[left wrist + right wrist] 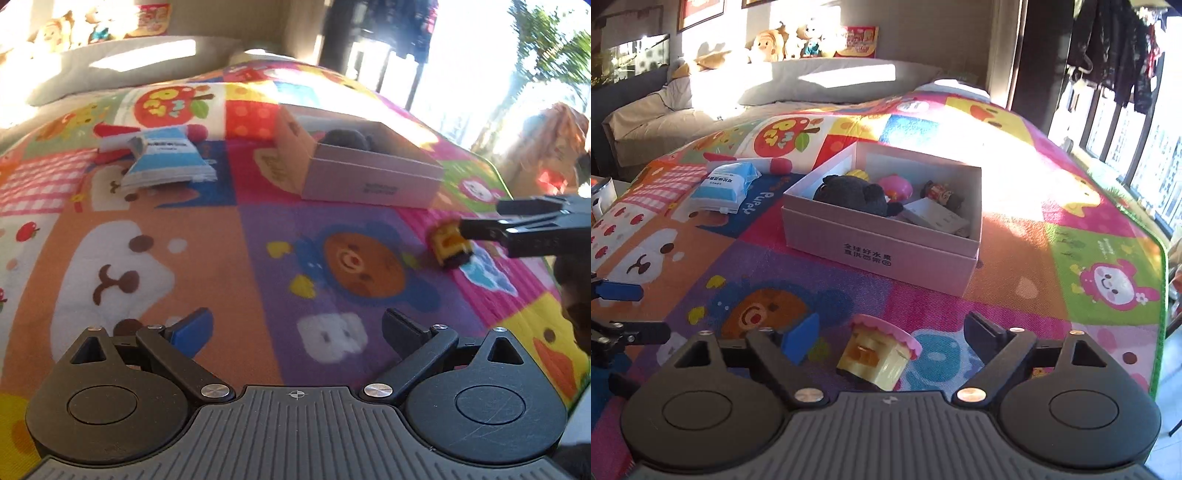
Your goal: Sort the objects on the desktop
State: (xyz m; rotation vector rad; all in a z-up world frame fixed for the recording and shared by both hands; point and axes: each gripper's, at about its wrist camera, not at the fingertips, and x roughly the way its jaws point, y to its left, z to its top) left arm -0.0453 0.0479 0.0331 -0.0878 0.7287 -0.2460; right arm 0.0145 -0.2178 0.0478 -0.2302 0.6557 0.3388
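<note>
Toy house (877,360), yellow with a pink roof, lies tipped on the mat (1015,295) between the wide-spread fingers of the right gripper (892,338), touching neither. Bare mat stretches ahead to the pink box (882,254), already holding a black plush (855,194) and small toys. Farther left, a blue-white packet (726,184) lies. Left gripper (297,330) hovers open over bare mat, nothing between its fingers.
</note>
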